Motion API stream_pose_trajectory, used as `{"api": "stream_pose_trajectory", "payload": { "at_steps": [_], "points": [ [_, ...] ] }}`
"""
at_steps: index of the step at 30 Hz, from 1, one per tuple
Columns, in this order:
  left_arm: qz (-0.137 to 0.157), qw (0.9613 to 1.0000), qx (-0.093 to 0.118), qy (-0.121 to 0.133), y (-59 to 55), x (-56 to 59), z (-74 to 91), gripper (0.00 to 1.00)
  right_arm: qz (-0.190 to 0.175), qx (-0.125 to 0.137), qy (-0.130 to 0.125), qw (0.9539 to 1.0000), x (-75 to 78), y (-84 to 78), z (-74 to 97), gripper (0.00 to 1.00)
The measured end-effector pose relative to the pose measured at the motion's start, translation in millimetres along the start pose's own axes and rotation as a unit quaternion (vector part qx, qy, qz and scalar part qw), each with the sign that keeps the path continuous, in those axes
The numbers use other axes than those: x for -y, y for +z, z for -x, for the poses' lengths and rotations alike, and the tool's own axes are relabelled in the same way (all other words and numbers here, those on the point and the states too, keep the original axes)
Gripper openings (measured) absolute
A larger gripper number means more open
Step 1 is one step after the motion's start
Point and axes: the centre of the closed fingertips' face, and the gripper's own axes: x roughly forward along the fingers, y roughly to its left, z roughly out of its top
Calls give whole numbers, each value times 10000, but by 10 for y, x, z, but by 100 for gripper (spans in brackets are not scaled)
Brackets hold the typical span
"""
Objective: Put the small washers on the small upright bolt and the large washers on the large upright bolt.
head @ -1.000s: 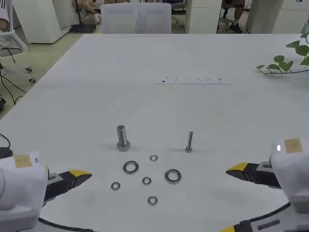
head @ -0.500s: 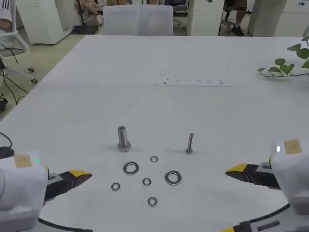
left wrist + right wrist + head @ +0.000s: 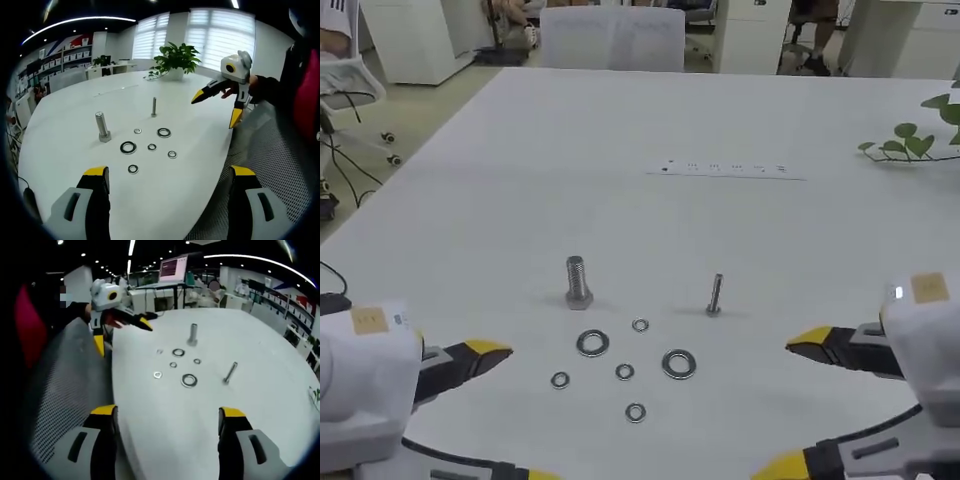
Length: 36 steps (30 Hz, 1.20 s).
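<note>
Your left gripper (image 3: 515, 412) and right gripper (image 3: 790, 405) both stood wide open, empty; the washers (image 3: 668, 364) lay lower centre between them, nearer the left.

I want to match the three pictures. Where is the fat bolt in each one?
Head view: the fat bolt stands left of centre, behind the washers.
Left gripper view: left of centre, above the washers.
Right gripper view: upper middle, past the washers.
Shared landmark: the thin bolt, nearby in all three.
</note>
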Motion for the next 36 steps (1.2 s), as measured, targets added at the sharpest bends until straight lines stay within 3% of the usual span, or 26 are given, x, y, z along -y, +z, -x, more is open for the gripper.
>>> {"api": "stream_pose_trajectory", "payload": {
  "at_steps": [7,22,36],
  "points": [
    [-41,10000,20,17,21,-8,-6,100,370,-217,48,9991,40,90,-33,82],
    [-152,9998,103,32,127,-72,-55,100,1122,-320,318,9927,116,543,-209,81],
    [-206,9997,145,35,204,-126,-119,100,1556,-489,533,9852,376,889,-506,75]
  ]
}}
